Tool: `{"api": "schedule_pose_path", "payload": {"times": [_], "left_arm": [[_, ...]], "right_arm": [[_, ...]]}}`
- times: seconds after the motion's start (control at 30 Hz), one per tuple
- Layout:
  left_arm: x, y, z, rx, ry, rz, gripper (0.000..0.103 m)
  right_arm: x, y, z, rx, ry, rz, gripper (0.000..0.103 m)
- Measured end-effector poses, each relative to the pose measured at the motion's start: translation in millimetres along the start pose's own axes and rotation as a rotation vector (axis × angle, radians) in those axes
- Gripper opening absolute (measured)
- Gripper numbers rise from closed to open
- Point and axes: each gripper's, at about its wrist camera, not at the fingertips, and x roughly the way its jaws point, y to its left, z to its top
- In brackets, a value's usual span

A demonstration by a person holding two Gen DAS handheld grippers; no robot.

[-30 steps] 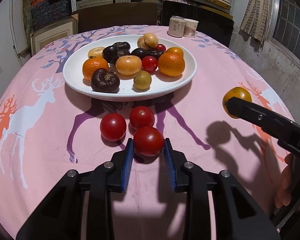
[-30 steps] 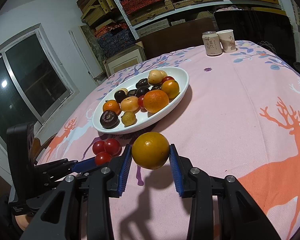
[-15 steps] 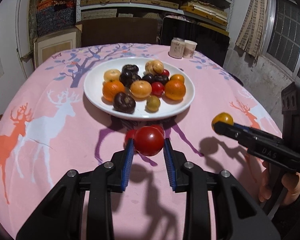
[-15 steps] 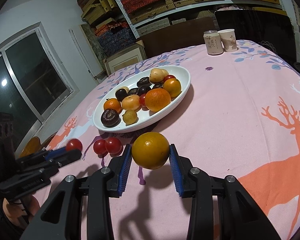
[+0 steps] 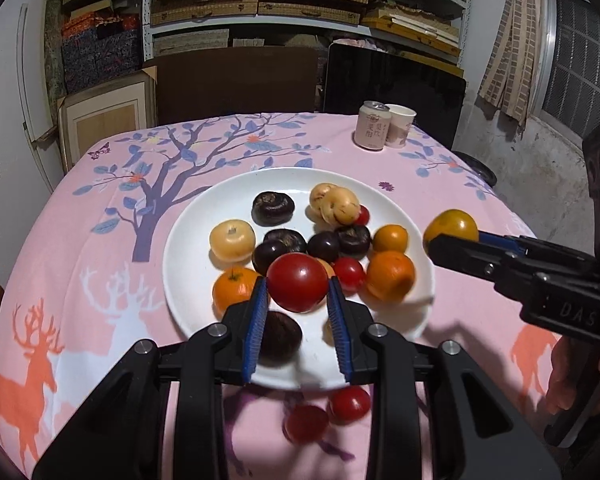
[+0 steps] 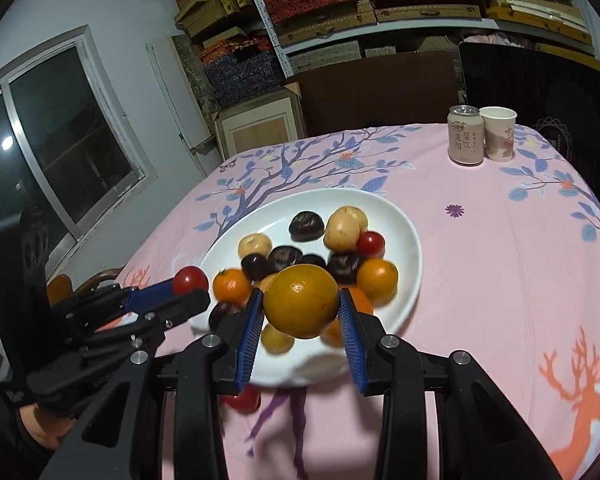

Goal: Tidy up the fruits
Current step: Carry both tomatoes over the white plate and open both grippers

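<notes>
The left gripper [image 5: 298, 304] was clamped on a red tomato [image 5: 297, 282] at lower centre of its view, over the white plate [image 5: 188, 240] of fruit. The right gripper [image 6: 302, 316] was clamped on a yellow-orange fruit [image 6: 301, 300] above the plate's near rim, frame centre

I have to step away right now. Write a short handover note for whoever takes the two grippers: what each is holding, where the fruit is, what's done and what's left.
Left gripper: shut on a red tomato, held above the near part of the white plate.
Right gripper: shut on a yellow-orange fruit, also over the plate's near side.
Plate: already holds oranges, dark round fruits, pale fruits and small tomatoes.
Done: both fruits lifted off the tablecloth.
Left: set both down on the plate, then collect the two red tomatoes lying on the cloth just in front of the plate.
</notes>
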Motion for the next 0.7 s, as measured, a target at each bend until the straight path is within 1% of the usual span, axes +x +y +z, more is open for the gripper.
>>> {"api": "schedule_pose_path", "payload": {"times": [0.13, 0.23, 0.27, 0.3, 0.33, 0.4, 0.43, 0.5, 0.53, 0.57, 0.63, 0.7], "left_arm": [[29.9, 9.0, 13.6, -0.016, 0.036, -0.011, 0.029], [44.6, 11.7, 17.6, -0.019, 0.058, -0.017, 0.030], [48.9, 11.9, 18.5, -0.021, 0.064, -0.011, 0.030], [51.3, 11.9, 18.8, -0.023, 0.068, -0.013, 0.035], [52.1, 12.6, 18.1, -0.026, 0.066, -0.015, 0.047], [49.3, 14.9, 16.7, -0.038, 0.043, 0.001, 0.061], [46.9, 15.4, 15.8, -0.041, 0.038, 0.002, 0.063], [41.5, 18.3, 12.8, -0.052, 0.037, 0.001, 0.064], [37.1, 20.4, 10.3, -0.061, 0.035, 0.000, 0.069], [31.9, 22.4, 7.4, -0.072, 0.028, -0.001, 0.071], [19.3, 27.4, -0.5, -0.092, 0.018, 0.004, 0.082], [6.8, 31.3, -9.4, -0.106, 0.016, -0.001, 0.082]], "right_arm": [[30.5, -1.3, 16.4, -0.002, 0.032, -0.009, 0.038], [49.8, -2.7, 21.7, 0.002, 0.069, 0.016, 0.039], [53.4, -3.1, 22.1, 0.004, 0.072, 0.018, 0.041], [53.8, -3.2, 22.1, 0.003, 0.064, 0.017, 0.047], [53.3, -3.6, 22.4, 0.001, 0.055, 0.020, 0.048], [50.5, -2.9, 20.3, -0.005, 0.051, 0.016, 0.048], [48.1, -2.9, 18.4, -0.008, 0.049, 0.014, 0.048], [40.8, -3.4, 13.4, -0.008, 0.043, 0.012, 0.048], [36.6, -4.1, 10.8, -0.007, 0.037, 0.009, 0.048], [31.7, -4.5, 7.5, -0.006, 0.033, 0.009, 0.048], [21.0, -4.8, -0.4, -0.005, 0.029, 0.015, 0.049], [10.7, -1.9, -12.4, -0.014, 0.034, 0.011, 0.050]]}}
